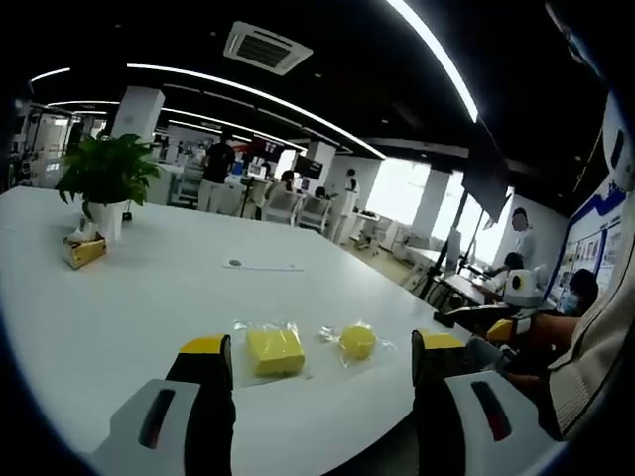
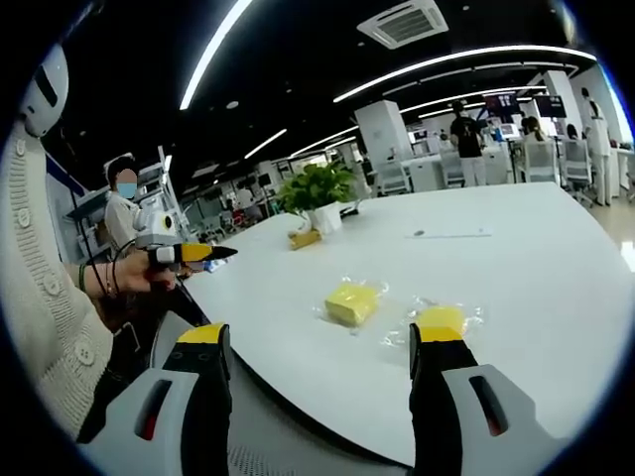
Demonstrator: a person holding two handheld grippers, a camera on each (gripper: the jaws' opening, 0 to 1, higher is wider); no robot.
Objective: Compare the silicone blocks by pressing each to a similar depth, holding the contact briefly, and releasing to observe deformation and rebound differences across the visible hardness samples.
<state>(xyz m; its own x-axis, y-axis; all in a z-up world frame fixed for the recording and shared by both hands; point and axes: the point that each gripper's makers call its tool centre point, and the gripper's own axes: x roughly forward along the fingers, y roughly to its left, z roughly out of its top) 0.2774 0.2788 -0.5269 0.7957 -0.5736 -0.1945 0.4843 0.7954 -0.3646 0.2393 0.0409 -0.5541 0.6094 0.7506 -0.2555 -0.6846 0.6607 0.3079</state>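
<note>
Open-plan office, ceiling light strips, wide white surface [image 1: 119, 297]. Square yellow silicone block in clear wrapper [image 1: 274, 351] and round yellow silicone block in clear wrapper [image 1: 357, 341] lie side by side, apart, near surface's near edge. Left gripper [image 1: 322, 359] hovers short of them, fingers open, empty. Right gripper [image 2: 322, 347] likewise spread, empty, off edge. Potted green plant [image 1: 107, 178] toward far side. Approach step, no press yet; next: descend onto one block, squarely, gently.

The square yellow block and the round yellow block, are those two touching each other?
Apart. The left gripper view shows bare white table between the square block and the round block.
</note>
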